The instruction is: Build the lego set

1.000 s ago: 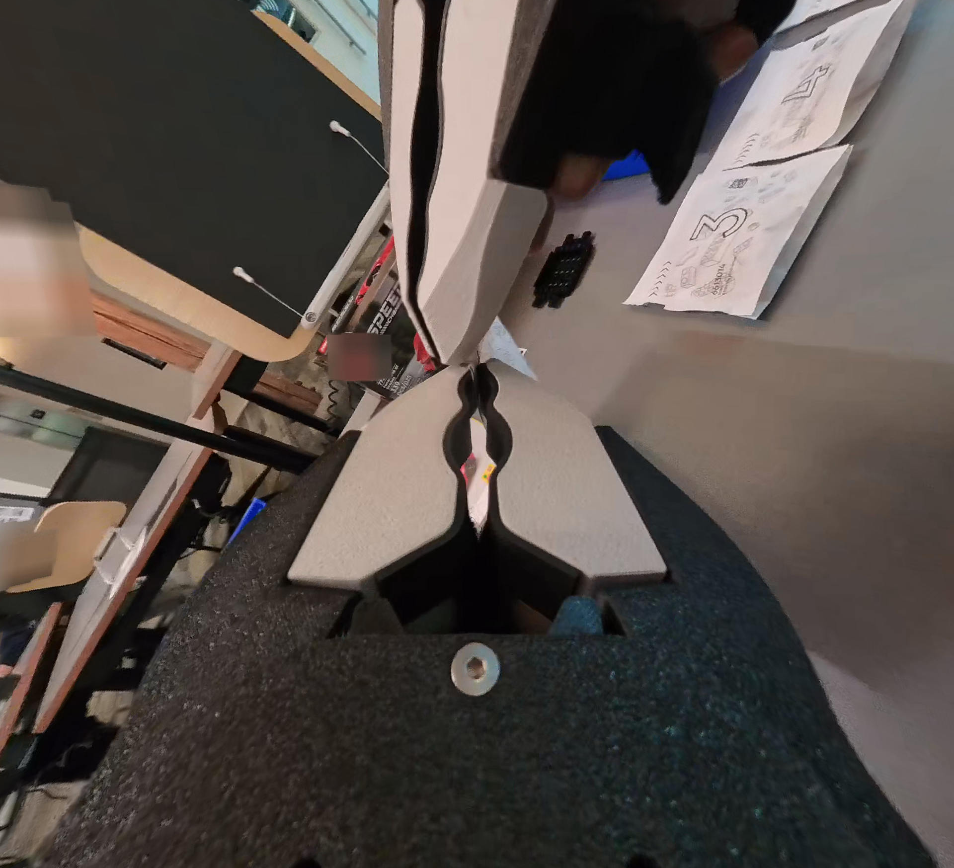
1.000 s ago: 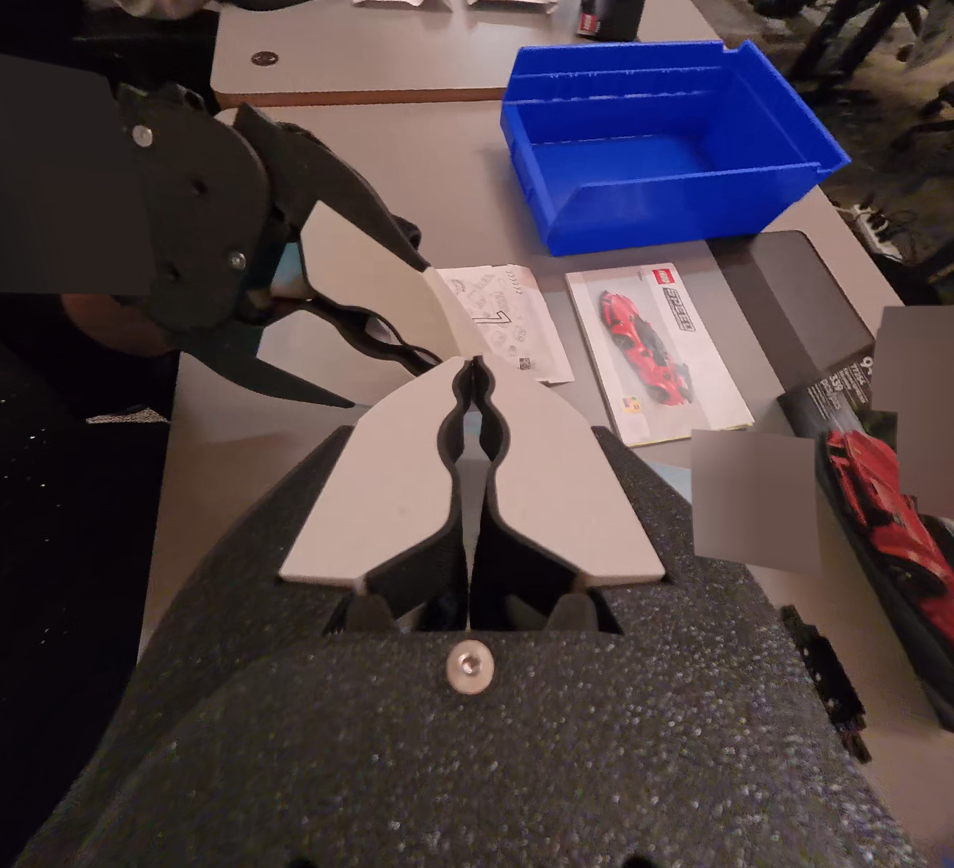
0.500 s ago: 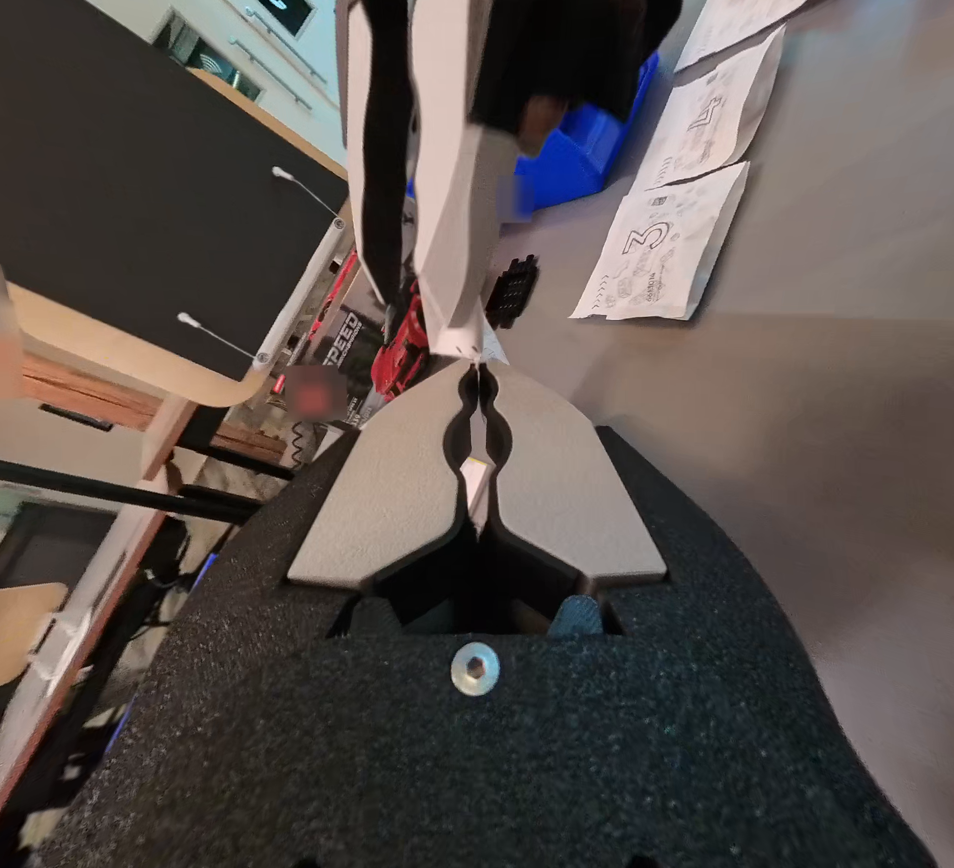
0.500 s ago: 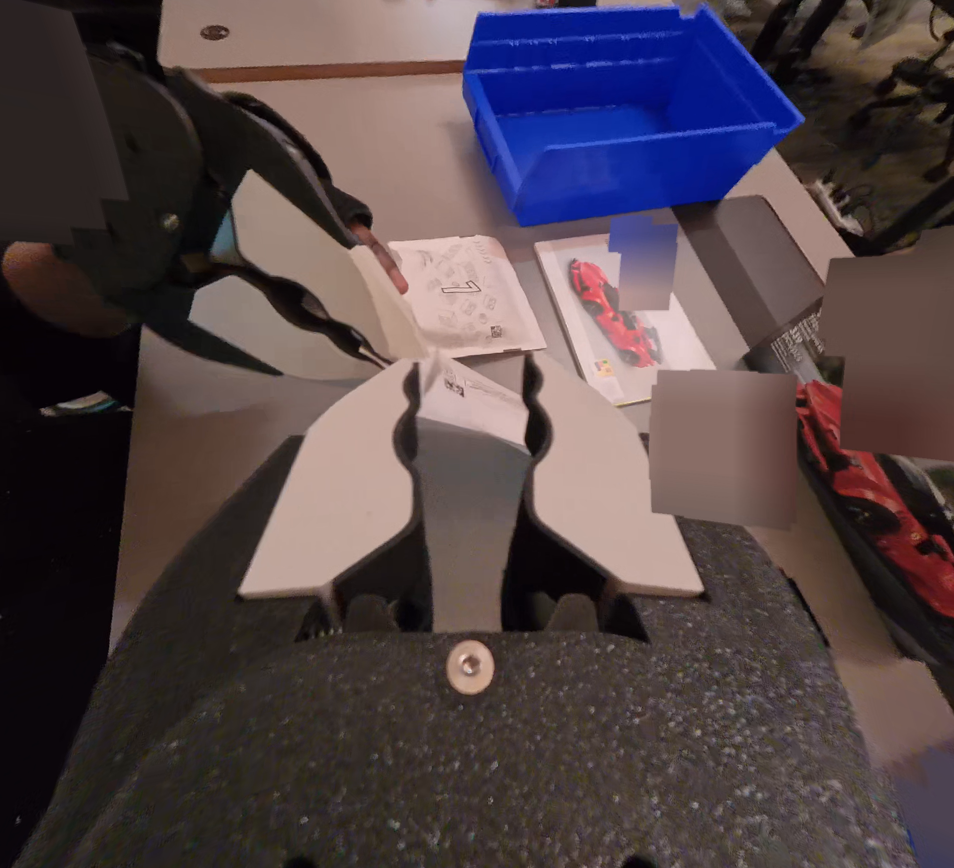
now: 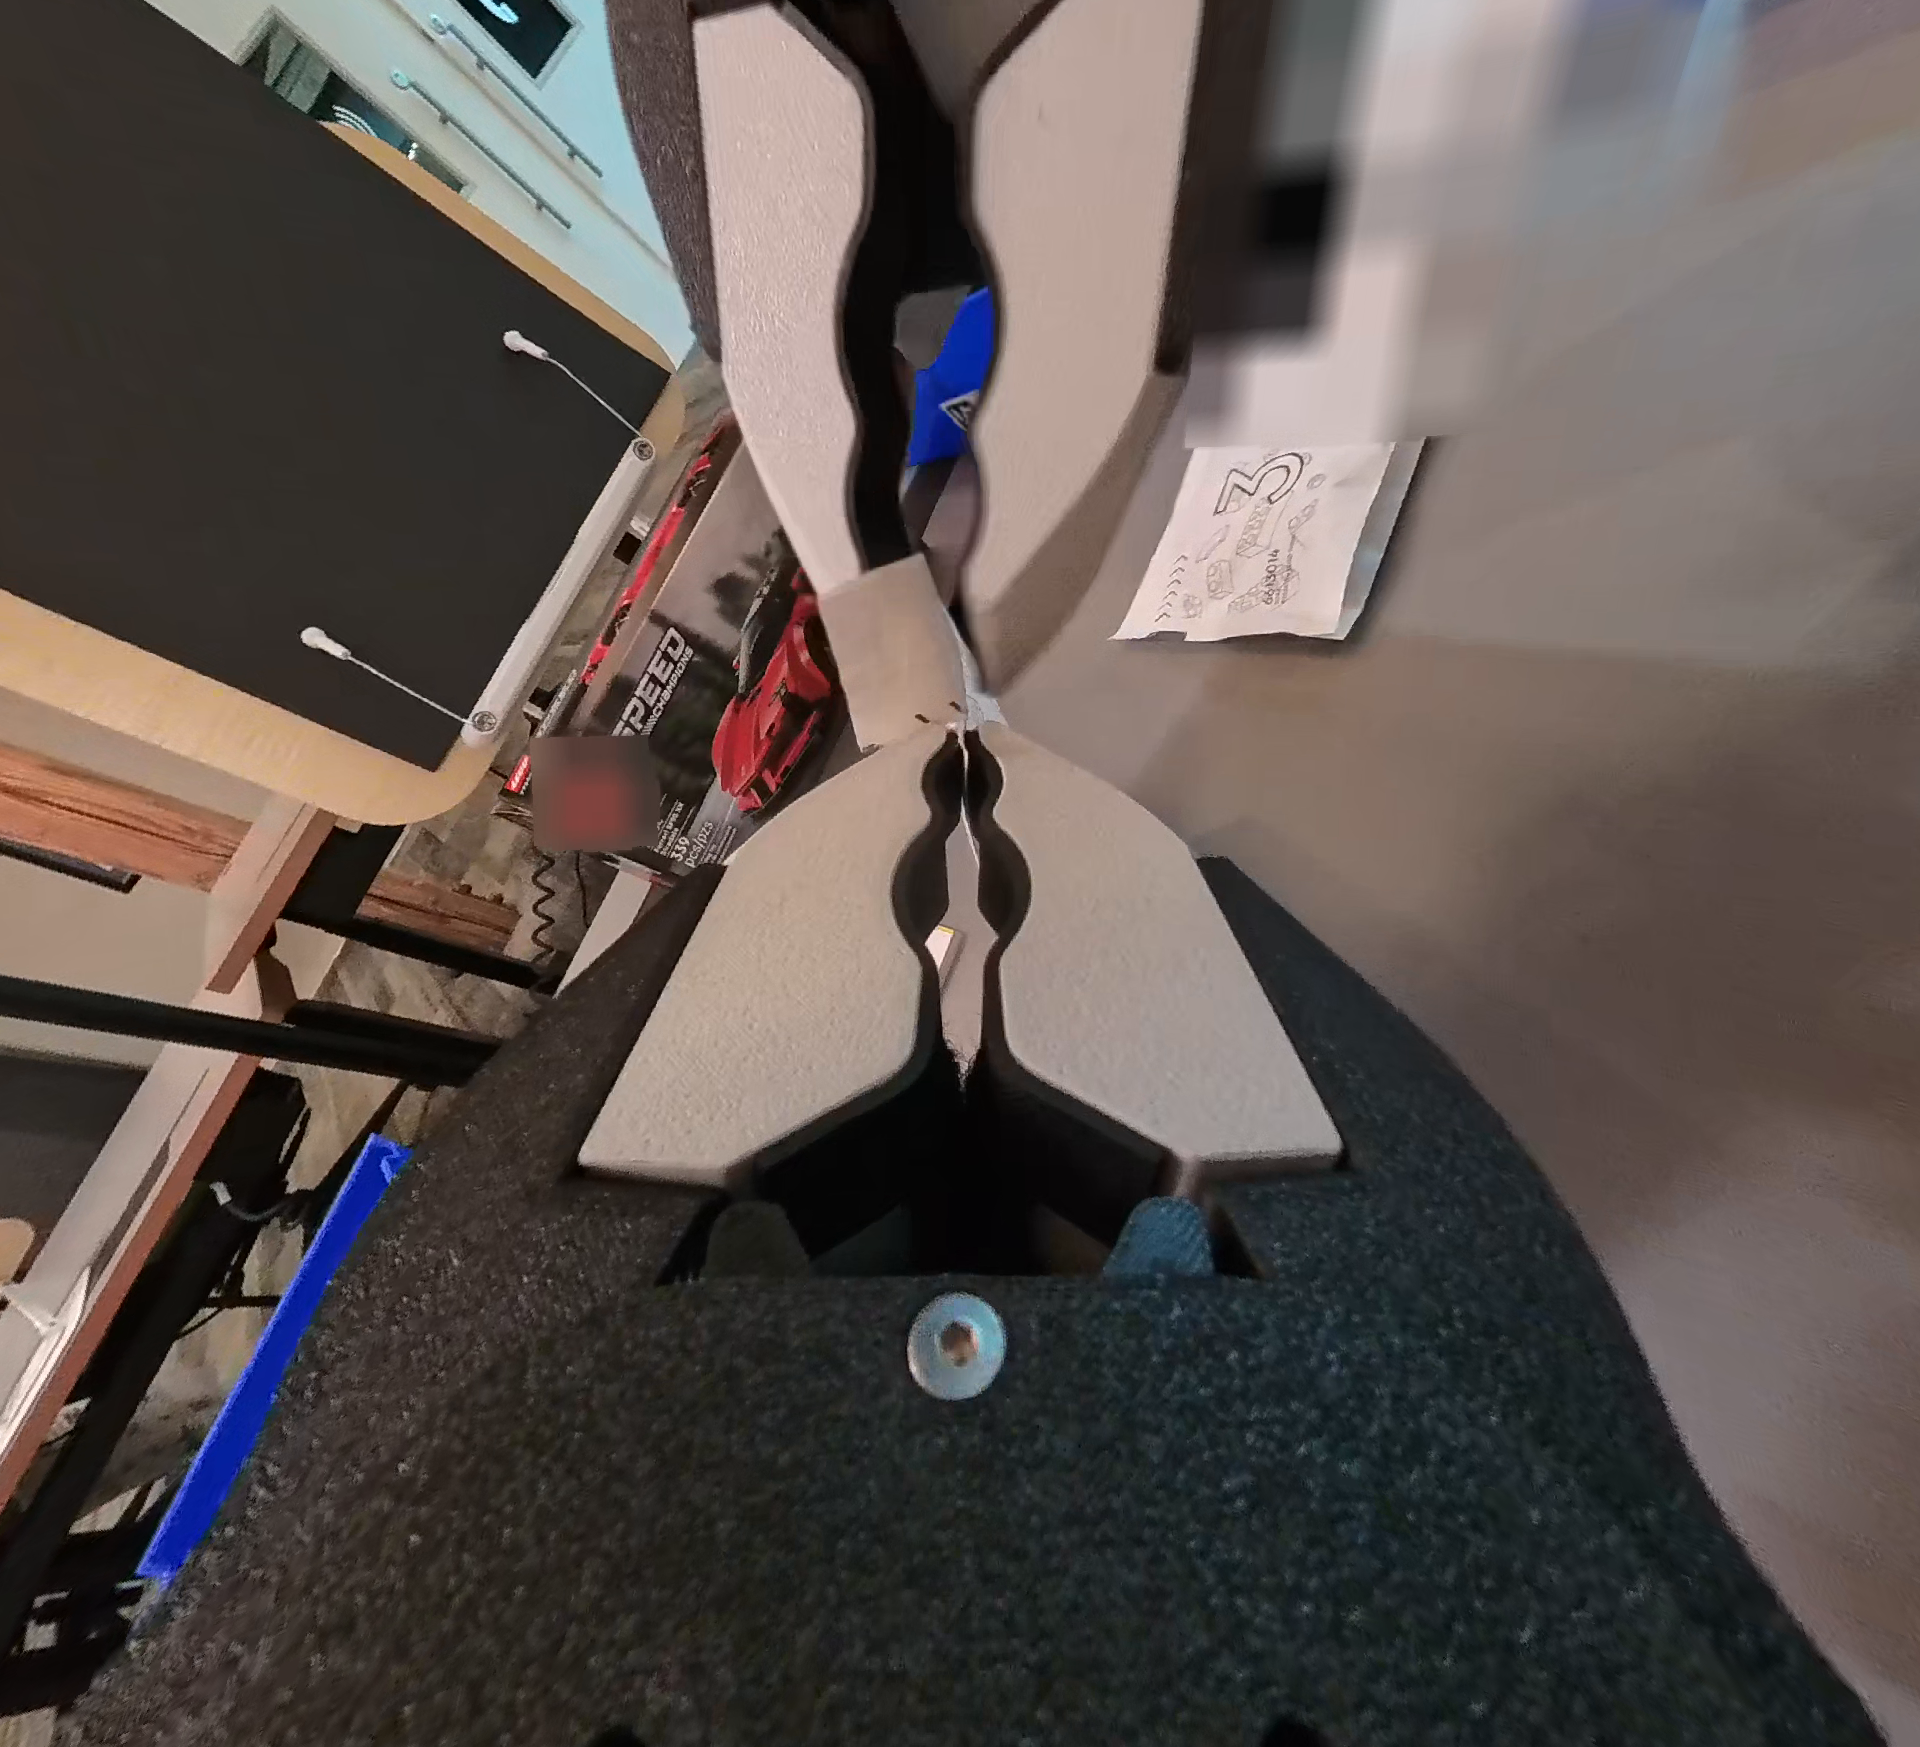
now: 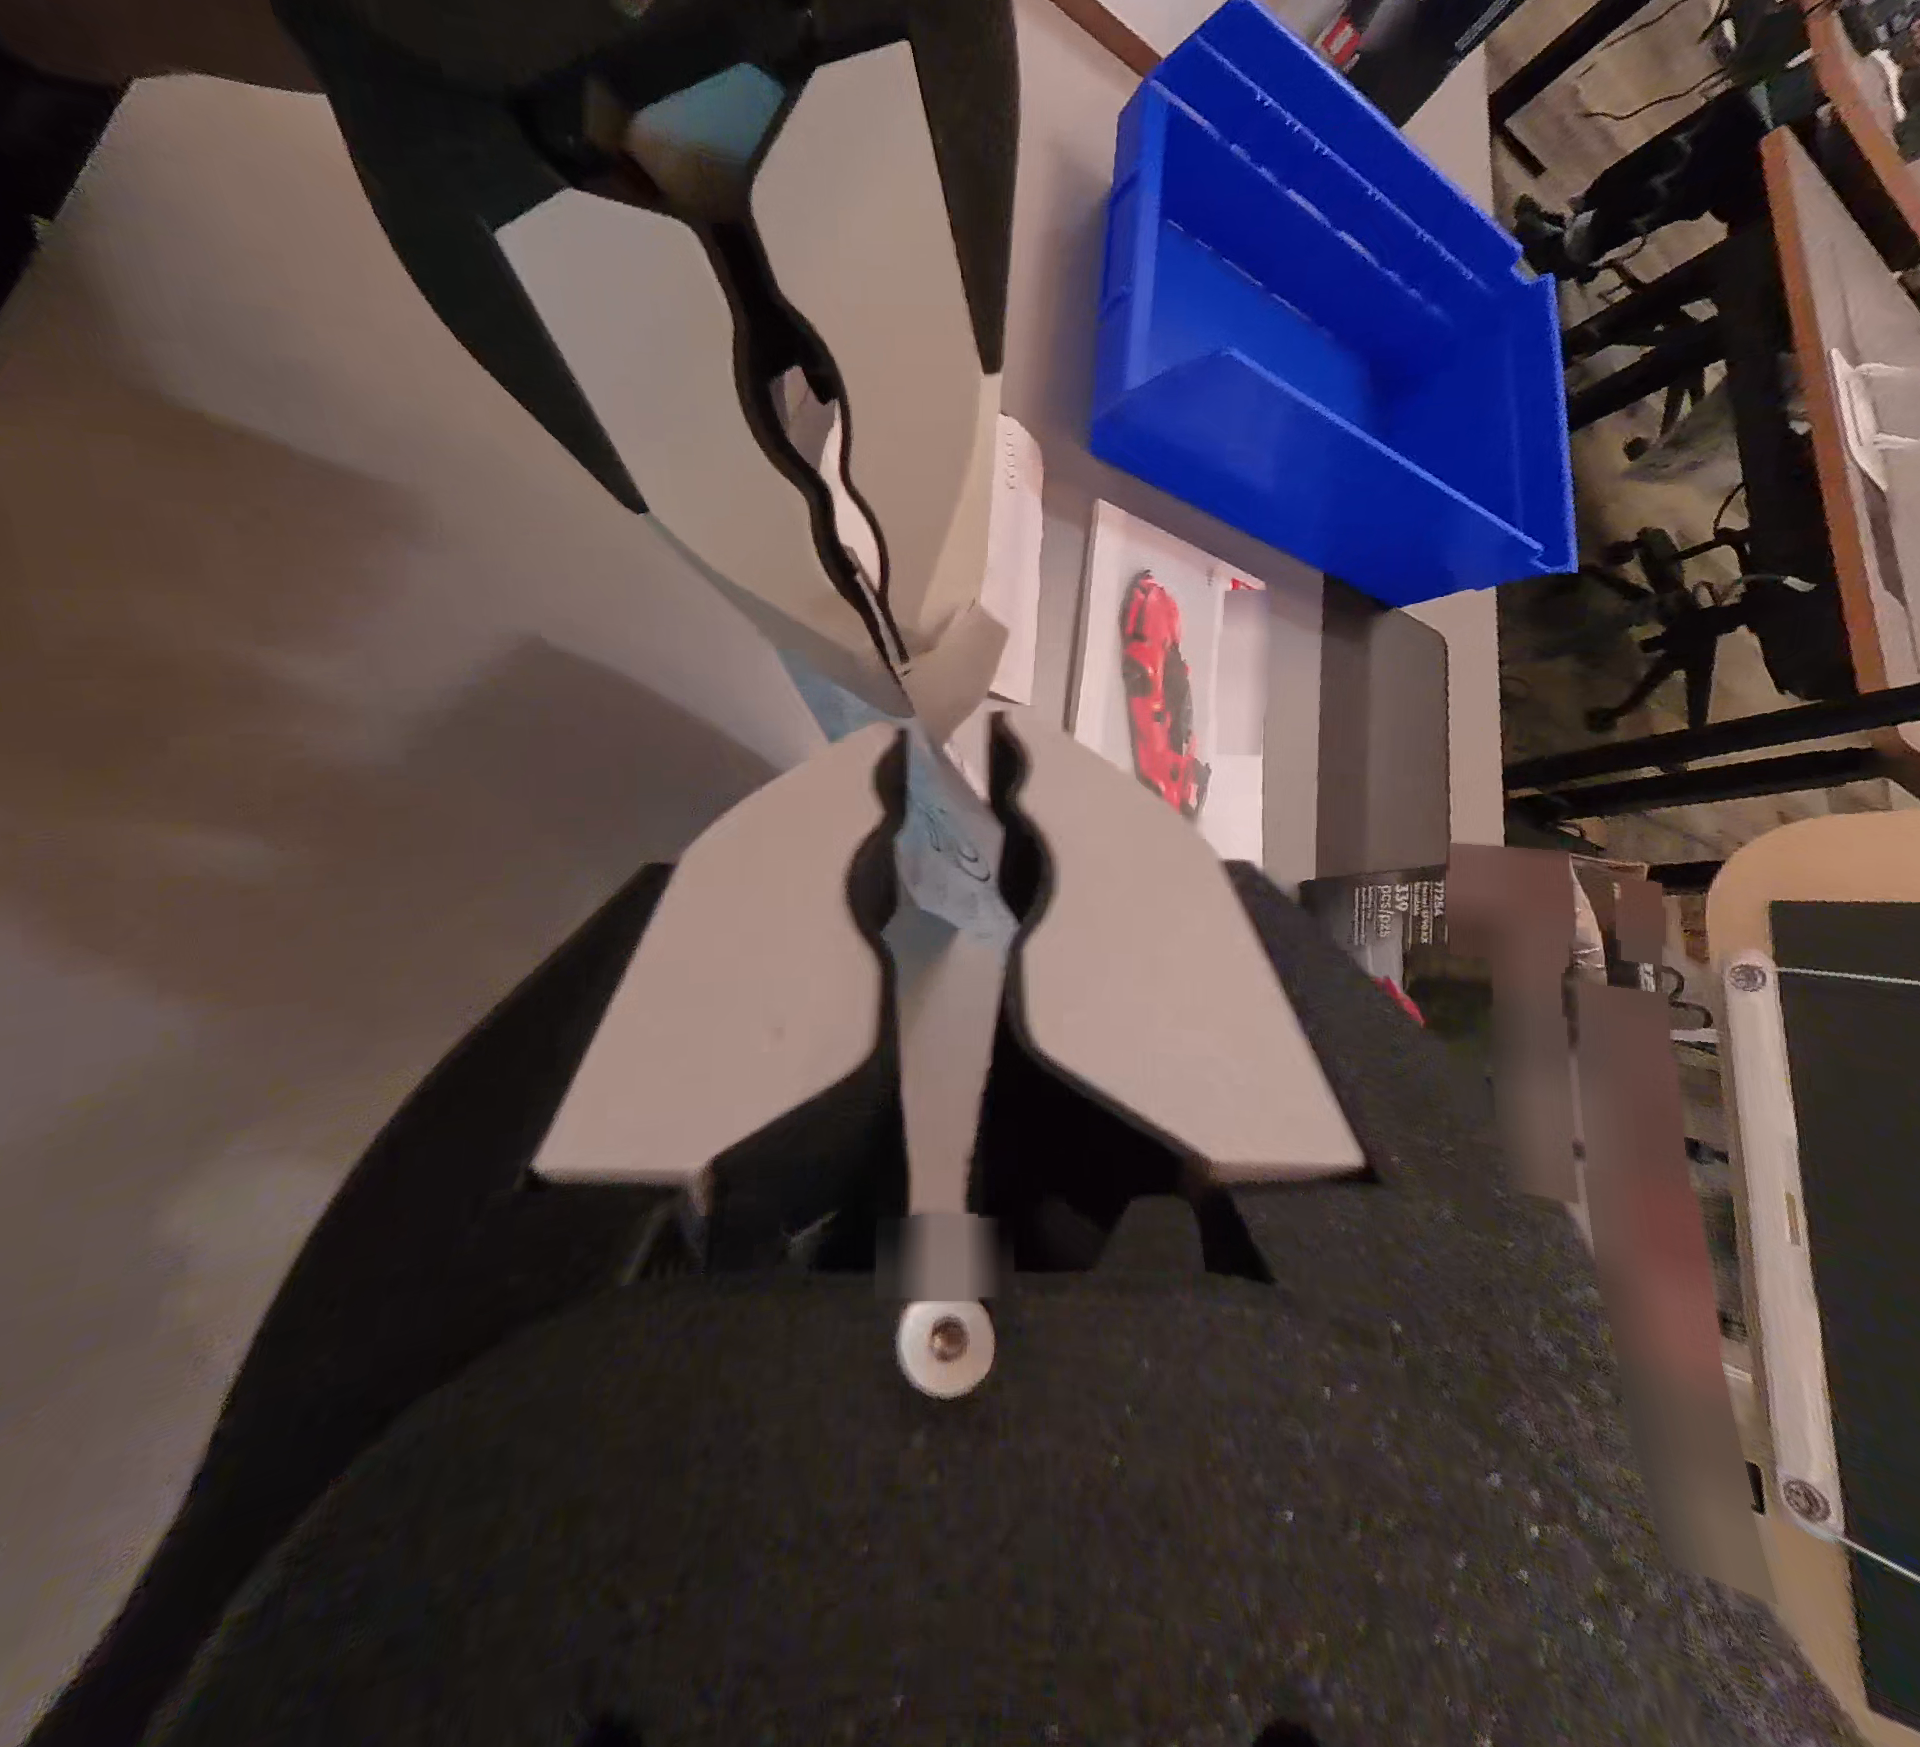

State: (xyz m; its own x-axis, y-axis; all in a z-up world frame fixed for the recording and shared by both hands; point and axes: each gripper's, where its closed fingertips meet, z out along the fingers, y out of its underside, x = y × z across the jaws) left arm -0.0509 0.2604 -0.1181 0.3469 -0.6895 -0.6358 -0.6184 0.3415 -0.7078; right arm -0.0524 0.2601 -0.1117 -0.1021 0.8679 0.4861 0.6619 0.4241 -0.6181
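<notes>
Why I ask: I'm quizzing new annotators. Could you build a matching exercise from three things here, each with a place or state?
1. left gripper
2. bin
3. booklet

a. flat on the table, red car on its cover
b. shut on a white paper bag
c. blue, open top, past the booklet

Pairs: 1-b, 2-c, 3-a

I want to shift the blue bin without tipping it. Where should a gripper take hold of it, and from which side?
Take the blue bin by the top edge of one wall, coming down from above and straddling it, inside and outside. It stands open-topped and looks empty, with thin upright walls. The whole body is probably too wide to span.
</notes>
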